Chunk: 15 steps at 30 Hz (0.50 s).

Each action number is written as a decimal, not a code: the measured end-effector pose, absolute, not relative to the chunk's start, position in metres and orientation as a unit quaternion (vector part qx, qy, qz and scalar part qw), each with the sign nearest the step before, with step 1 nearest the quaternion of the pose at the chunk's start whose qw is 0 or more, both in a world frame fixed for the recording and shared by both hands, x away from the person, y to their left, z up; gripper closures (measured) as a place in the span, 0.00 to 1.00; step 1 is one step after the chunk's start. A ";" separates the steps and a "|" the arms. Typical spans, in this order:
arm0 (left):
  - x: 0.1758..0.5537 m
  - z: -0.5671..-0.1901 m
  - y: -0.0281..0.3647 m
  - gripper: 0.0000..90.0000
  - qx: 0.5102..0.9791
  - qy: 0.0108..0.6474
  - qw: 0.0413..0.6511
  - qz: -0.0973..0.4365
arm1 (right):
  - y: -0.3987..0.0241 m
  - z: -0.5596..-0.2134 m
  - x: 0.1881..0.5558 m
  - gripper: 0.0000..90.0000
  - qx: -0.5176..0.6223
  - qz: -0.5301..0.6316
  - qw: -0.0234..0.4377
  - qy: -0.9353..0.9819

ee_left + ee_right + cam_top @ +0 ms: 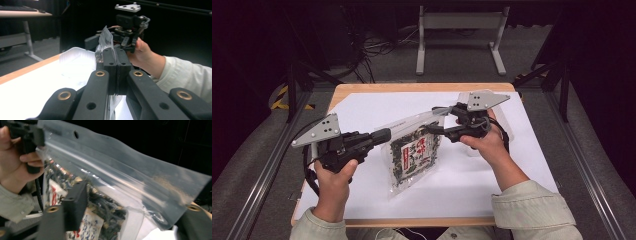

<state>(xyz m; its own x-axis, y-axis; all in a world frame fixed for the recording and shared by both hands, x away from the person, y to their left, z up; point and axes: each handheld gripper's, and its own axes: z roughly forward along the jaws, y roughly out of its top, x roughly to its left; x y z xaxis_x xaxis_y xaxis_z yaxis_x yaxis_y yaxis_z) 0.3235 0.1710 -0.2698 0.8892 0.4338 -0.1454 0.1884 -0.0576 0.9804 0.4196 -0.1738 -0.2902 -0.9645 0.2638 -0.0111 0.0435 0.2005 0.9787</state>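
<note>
You hold a clear zip pouch point(414, 150) up at the middle of the high view, its top strip stretched between your two tongs and its lower corner hanging to the white sheet on the worktop point(512, 170). My guess is that you are working on the top seal, opening or closing it.

The left tongs point(384, 134), left of centre in the high view, are pressed together on the pouch's top edge; in the left gripper view the jaws meet with the film point(106, 42) caught between them. The right tongs point(443, 126), up and right of centre, sit at the other end of the strip. In the right gripper view one jaw lies in front of the film and the other behind it at the lower right corner, yet whether they truly pinch I cannot tell.

Keep the strip taut and level between your hands, and pull evenly so the film does not twist or slip out.

The pouch is see-through plastic with a hang hole point(76, 134) near its top. It holds dark, shredded, dried-looking contents and a white label with red and dark print.
</note>
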 end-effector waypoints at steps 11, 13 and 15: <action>0.328 -0.273 0.180 0.99 0.709 0.238 0.656 0.100 | -0.181 -0.286 0.414 0.81 0.063 0.614 0.076 0.783; 0.329 -0.274 0.181 0.99 0.708 0.243 0.654 0.105 | -0.180 -0.285 0.412 0.84 0.054 0.610 0.082 0.786; 0.331 -0.275 0.183 0.99 0.708 0.247 0.653 0.108 | -0.180 -0.285 0.410 0.87 0.046 0.607 0.084 0.789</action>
